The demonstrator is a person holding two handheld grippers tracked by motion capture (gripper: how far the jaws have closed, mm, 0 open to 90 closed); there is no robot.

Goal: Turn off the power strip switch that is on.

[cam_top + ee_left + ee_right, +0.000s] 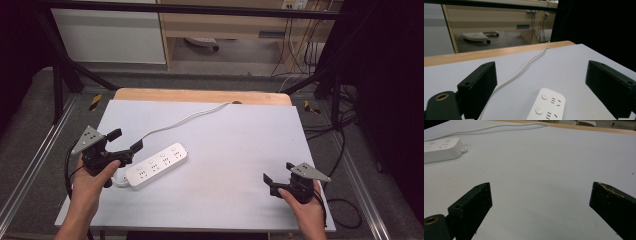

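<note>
A white power strip lies flat on the pale tabletop, toward the left side, set at a slant. Its white cord runs from the strip's near end, loops back and crosses the sheet to the far edge, where it drops out of sight by the wooden border.

The left hand-held gripper sits just beside the strip's near-left end, its jaws spread wide with nothing between them. In the left gripper view the power strip lies ahead between the two black jaws; its near part is cut off by the bottom edge, so two round buttons and two socket groups can be made out.

The right hand-held gripper is well apart from the strip, near the tabletop's right front corner, jaws spread over the bare sheet. In the right gripper view the power strip is cropped at the left edge, and pale specks mark one jaw's tip. Both forearms are cut off by the bottom of the high view.
</note>
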